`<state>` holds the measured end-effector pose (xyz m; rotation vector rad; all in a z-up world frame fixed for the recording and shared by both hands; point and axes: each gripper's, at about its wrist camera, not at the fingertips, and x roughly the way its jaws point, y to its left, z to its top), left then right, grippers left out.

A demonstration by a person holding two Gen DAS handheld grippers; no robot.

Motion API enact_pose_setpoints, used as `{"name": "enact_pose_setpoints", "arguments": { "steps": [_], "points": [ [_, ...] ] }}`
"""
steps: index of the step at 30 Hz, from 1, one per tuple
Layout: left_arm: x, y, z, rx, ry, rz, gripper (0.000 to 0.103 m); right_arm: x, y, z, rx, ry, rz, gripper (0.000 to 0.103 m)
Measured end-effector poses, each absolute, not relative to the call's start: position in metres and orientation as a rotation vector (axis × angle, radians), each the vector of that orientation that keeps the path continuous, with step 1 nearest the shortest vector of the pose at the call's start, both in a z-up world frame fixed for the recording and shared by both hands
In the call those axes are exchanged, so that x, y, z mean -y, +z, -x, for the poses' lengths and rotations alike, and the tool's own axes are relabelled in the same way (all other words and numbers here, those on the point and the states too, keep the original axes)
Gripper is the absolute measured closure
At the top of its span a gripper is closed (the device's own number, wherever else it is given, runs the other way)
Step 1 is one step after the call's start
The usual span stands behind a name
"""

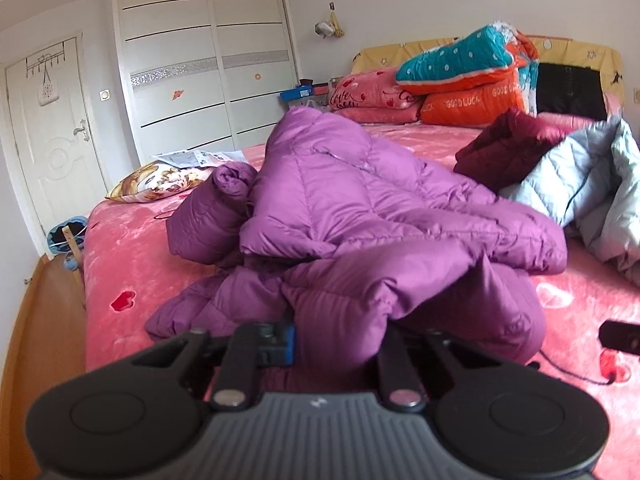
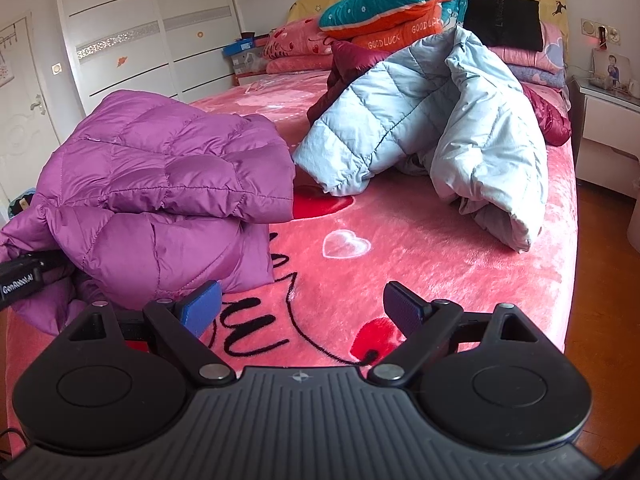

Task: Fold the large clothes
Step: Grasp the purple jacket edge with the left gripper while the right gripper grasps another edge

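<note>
A purple quilted down jacket (image 1: 360, 208) lies bunched on the pink bed; in the right wrist view it (image 2: 168, 184) is partly folded at the left. My left gripper (image 1: 340, 340) is shut on a fold of the purple jacket's near edge; fabric hides its right finger. My right gripper (image 2: 302, 308) is open and empty, just above the blanket, to the right of the jacket's corner. A light blue down jacket (image 2: 432, 120) lies crumpled further back on the right, and a dark red jacket (image 2: 348, 68) lies partly under it.
The pink heart-print blanket (image 2: 400, 248) covers the bed. Stacked quilts (image 2: 392, 8) and pillows lie at the headboard. A patterned cushion (image 1: 160, 180) lies near the bed's left edge. The wardrobe (image 1: 200, 60) and door (image 1: 52, 128) stand at left, a nightstand (image 2: 608, 112) at right.
</note>
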<state>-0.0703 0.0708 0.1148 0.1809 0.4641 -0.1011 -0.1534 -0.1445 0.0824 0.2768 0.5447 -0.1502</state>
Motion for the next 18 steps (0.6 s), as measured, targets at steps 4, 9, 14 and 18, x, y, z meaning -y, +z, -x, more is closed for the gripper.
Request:
{"name": "enact_pose_setpoints", "arguments": {
  "steps": [4,9,14,18],
  "points": [
    [-0.08,0.134,0.08,-0.426,-0.136,-0.118,0.095,0.145,0.082,0.154,-0.546,-0.148,-0.277,0.0],
    [-0.09,0.167,0.1,-0.354,-0.167,-0.072,0.095,0.147,0.081,0.157,-0.548,-0.16,-0.269,0.0],
    [-0.11,0.196,0.12,-0.297,-0.176,-0.013,0.096,0.151,0.081,0.161,-0.546,-0.179,-0.275,0.0],
    [-0.132,0.212,0.139,-0.282,-0.18,0.027,0.096,0.155,0.081,0.165,-0.544,-0.198,-0.277,0.0]
  ]
}}
